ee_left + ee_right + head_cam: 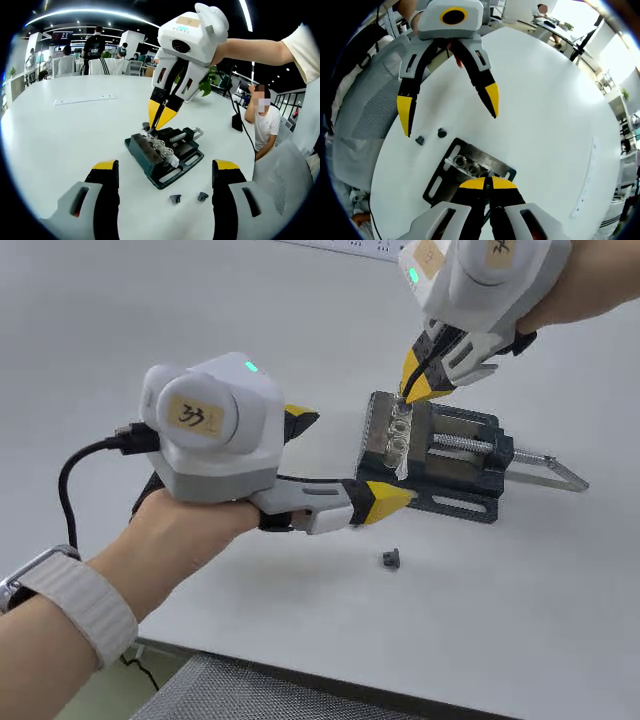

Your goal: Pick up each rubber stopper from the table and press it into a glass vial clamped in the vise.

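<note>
Head view: the right gripper (417, 392) has its jaws pressed together, with the tips down on the glass vials (398, 428) clamped in the vise (470, 475). The left gripper (350, 460) hovers beside the vise, jaws spread wide. Two loose rubber stoppers (175, 198) lie close together on the white table (520, 620) near the vise.

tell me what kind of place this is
Probably an open-plan office or lab: a big white table with a vise, a mesh chair, and people at desks under strip lights.
</note>
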A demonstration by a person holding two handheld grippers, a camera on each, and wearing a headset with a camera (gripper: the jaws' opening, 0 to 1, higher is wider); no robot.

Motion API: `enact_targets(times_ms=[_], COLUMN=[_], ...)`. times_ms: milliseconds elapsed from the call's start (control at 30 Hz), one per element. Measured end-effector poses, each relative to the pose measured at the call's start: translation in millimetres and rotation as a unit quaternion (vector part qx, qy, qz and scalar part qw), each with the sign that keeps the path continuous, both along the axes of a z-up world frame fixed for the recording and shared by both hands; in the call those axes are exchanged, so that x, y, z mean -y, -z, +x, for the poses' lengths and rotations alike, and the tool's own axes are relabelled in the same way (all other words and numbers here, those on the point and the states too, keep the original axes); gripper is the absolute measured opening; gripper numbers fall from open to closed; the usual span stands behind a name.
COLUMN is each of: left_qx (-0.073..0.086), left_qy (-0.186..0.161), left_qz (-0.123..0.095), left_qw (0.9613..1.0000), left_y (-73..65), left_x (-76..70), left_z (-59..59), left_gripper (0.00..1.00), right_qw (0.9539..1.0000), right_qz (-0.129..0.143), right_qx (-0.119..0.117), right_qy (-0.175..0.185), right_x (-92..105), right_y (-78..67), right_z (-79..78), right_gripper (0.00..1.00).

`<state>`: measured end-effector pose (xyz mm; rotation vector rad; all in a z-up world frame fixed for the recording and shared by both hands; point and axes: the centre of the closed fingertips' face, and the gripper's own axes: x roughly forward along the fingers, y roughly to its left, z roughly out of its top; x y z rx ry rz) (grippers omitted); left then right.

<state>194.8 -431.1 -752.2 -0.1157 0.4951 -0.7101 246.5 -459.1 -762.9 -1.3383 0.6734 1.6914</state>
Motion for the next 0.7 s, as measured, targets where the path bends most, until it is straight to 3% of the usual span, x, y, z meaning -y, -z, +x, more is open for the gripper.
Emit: enact_targets(times_ms=[167, 433, 600, 700], left_qx=[-0.011, -0.022, -0.02, -0.025], left_qy=[-0.016, -0.027, -0.024, -0.018], left_qz=[-0.024, -0.096, -0.108, -0.127], left_qw=[0.9995, 0.9948, 0.9936, 0.9915], left_y=[-5.2, -22.9, -31.4, -37.1], left_x=[2.2, 2.1, 3.5, 7.2], left_z=[5.4, 14.8, 16.4, 15.0], left_gripper=[0.66, 0.4, 0.33, 0.25], right_qw=[0.9998, 0.9971, 0.9948, 0.9933], right_qz=[0.018, 0.076, 0.102, 0.116], right_qx=[0.001, 0.0, -0.002, -0.001], right_qy=[0.003, 0.003, -0.001, -0.005], right_x=[-0.4, -7.3, -9.4, -11.6], right_y=[-10.2, -40.6, -56.3, -64.2], right_z=[-5.4, -23.3, -34.1, -42.0], right_gripper=[0.0, 0.0, 0.0, 0.0])
